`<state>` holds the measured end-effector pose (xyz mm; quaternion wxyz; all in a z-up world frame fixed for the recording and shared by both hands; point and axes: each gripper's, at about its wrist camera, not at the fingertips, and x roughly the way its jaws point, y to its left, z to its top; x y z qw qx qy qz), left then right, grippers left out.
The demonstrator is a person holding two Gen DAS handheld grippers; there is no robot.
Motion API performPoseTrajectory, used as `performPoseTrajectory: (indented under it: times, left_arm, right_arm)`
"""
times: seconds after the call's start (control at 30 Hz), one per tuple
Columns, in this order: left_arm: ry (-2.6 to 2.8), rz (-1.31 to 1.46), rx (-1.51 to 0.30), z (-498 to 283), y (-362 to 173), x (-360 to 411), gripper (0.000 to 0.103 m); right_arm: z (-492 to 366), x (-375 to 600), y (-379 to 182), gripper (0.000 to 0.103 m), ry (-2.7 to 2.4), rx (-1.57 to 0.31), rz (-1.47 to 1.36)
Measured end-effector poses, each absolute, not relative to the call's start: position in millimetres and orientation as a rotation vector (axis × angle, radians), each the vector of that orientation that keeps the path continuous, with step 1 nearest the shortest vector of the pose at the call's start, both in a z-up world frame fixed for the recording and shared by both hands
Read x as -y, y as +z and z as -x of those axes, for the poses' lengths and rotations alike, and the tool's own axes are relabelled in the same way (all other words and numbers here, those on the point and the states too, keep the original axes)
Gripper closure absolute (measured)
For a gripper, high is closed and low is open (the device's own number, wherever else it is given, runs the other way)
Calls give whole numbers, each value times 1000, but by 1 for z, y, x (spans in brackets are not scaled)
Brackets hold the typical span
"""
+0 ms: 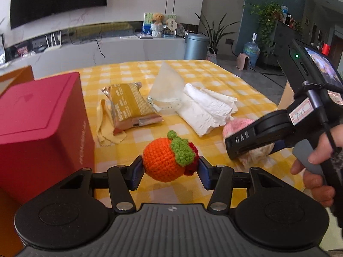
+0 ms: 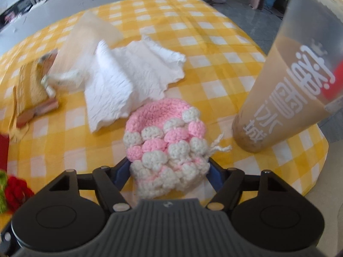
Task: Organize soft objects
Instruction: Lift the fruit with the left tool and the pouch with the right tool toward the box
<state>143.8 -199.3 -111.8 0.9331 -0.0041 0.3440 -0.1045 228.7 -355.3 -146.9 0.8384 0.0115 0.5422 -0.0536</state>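
my left gripper [image 1: 170, 169] has the crocheted orange [image 1: 165, 160] pinched between its two pads, jaws about half closed around it, and a shadow shows on the yellow checked cloth [image 1: 214, 72] right under the toy, so i read it as lifted just clear of the cloth (not certain of that). the red box [image 1: 42, 124] stands just to the left of it, and i take that to be where the soft things go. my right gripper [image 2: 169, 171] is down over the pink and white crochet piece [image 2: 165, 141], which lies on the cloth near the drink cup [image 2: 285, 90]; the jaws sit close on either side of its near end, fairly wide, but i cannot tell whether the pads actually press it yet. so the step in hand: pick-up, left done, right mid-grasp. next, as i judge it: finish squeezing the pink piece without snagging its loose yarn tail or bumping the cup, then carry the orange across to the box. white cloth [image 1: 205, 109] and snack packet [image 1: 130, 105] lie further back, untouched.
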Motion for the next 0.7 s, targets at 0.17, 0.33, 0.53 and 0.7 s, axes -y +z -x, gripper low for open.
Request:
performPoseTrajectory:
  times: [0.17, 0.33, 0.53, 0.7]
  left_arm:
    - [-208, 30, -713, -147, -112, 190, 43]
    - [-199, 42, -715, -152, -115, 186, 43]
    - [-205, 41, -714, -149, -115, 187, 43]
    - [-221, 40, -695, -143, -109, 188, 43]
  right_arm:
    - [-224, 335, -145, 13, -73, -1161, 45]
    - [-237, 337, -151, 7, -103, -1156, 85]
    - [-238, 350, -151, 20, -67, -1150, -31]
    - [-235, 348, -148, 33, -70, -1136, -45]
